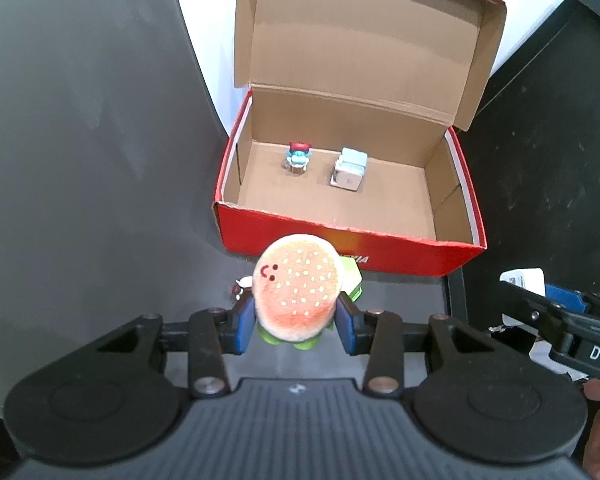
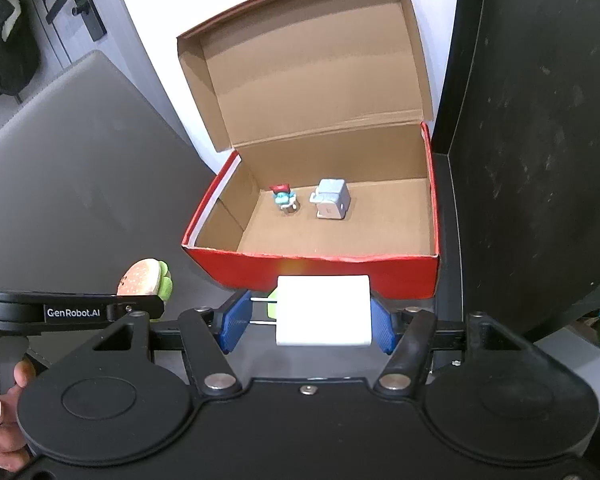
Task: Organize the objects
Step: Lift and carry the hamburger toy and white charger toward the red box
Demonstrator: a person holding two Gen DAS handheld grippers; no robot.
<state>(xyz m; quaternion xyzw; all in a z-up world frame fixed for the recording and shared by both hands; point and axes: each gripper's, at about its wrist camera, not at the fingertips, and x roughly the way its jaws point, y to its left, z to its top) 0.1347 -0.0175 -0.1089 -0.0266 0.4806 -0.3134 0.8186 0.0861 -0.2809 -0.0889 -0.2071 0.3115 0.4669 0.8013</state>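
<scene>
Gripping a plush burger (image 1: pixel 297 292) between its blue pads (image 1: pixel 244 328), the left gripper (image 1: pixel 296 330) hung above the dark worktop (image 1: pixel 100 160), on the near side of an open red cardboard box (image 1: pixel 420 256). The toy's sesame-dotted bun faced the camera, a small printed face near its left edge and green felt showing beneath it. Behind the burger, low on the worktop and mostly hidden, lay a pale green item (image 1: pixel 352 276) and a small brown and white object (image 1: pixel 242 286) that could not be identified. The right gripper (image 2: pixel 312 320) was closed on a white plug-in charger (image 2: pixel 324 312), its right pad pressed against the block's side and its left pad meeting the two metal prongs (image 2: pixel 264 300) that stuck out to the left. It, too, was held on the near side of the box, just in front of the red front wall. The box's lid stood up at the far side against a white wall (image 2: pixel 148 80). Inside, on the brown floor toward the far wall, stood a small blue figure with a red cap (image 2: pixel 285 198) and, just to its right but apart from it, a pale grey-blue cube-shaped toy (image 2: pixel 331 200). A dark panel (image 2: pixel 540 140) rose along the right of the box. A person's fingers (image 2: pixel 4 412) showed on the left gripper's handle in the right wrist view.
</scene>
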